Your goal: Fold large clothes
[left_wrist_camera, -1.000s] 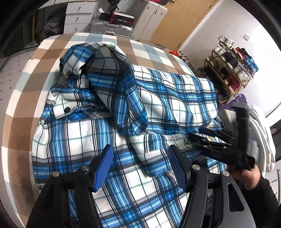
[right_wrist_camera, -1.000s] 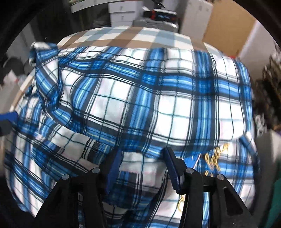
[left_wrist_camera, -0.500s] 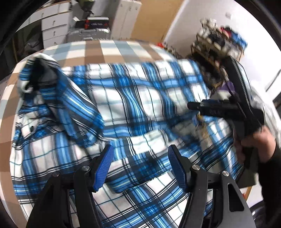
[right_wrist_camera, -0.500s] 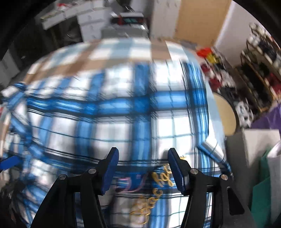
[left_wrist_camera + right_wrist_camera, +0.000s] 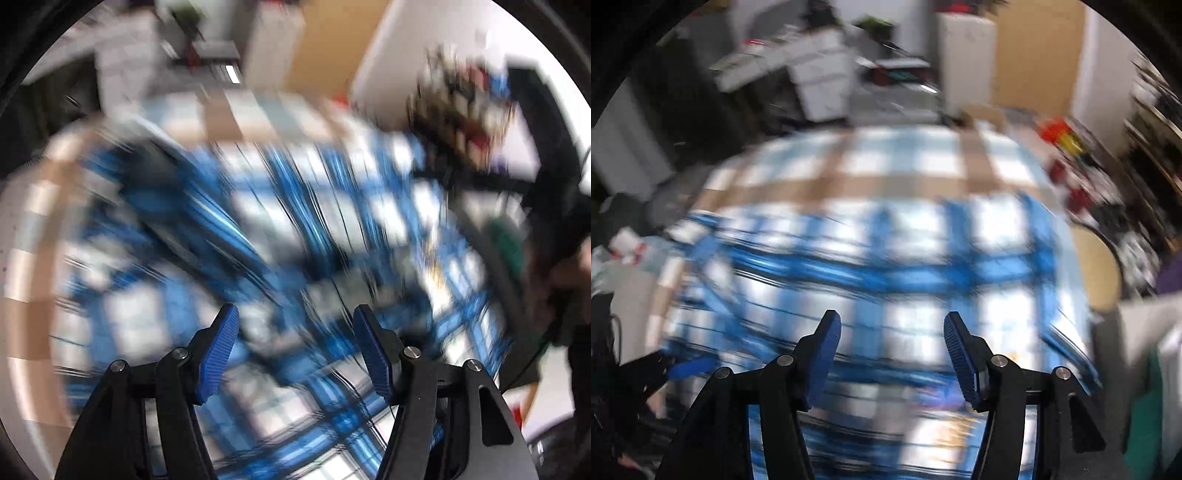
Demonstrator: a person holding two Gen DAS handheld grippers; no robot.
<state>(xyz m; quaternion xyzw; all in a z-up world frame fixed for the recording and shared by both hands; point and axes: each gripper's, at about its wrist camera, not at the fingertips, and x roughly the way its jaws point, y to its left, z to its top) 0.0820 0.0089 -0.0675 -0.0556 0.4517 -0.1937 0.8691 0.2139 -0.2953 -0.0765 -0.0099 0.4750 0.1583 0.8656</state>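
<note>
Right wrist view, though badly blurred, takes in the whole counter (image 5: pixel 886 181) under its tan-and-white checked cloth, with the blue plaid shirt (image 5: pixel 871 258) spread flat over the near half. The right gripper (image 5: pixel 890 345) hangs above it with nothing between its jaws, which are opening. Judging by that, 1 fold has just been laid down and let go, and the step in hand is the pull-back between folds. The next move calls for picking a fresh edge, probably the near hem or a side, and pinching through both layers so the fold does not slip.

The left wrist view alone shows the shirt (image 5: pixel 295 240) with a darker ridge of cloth across it, perhaps a sleeve. The left gripper (image 5: pixel 295 345) has jaws moderately wide and empty. At its right edge a hand (image 5: pixel 569 273) shows, hidden from the other camera.
</note>
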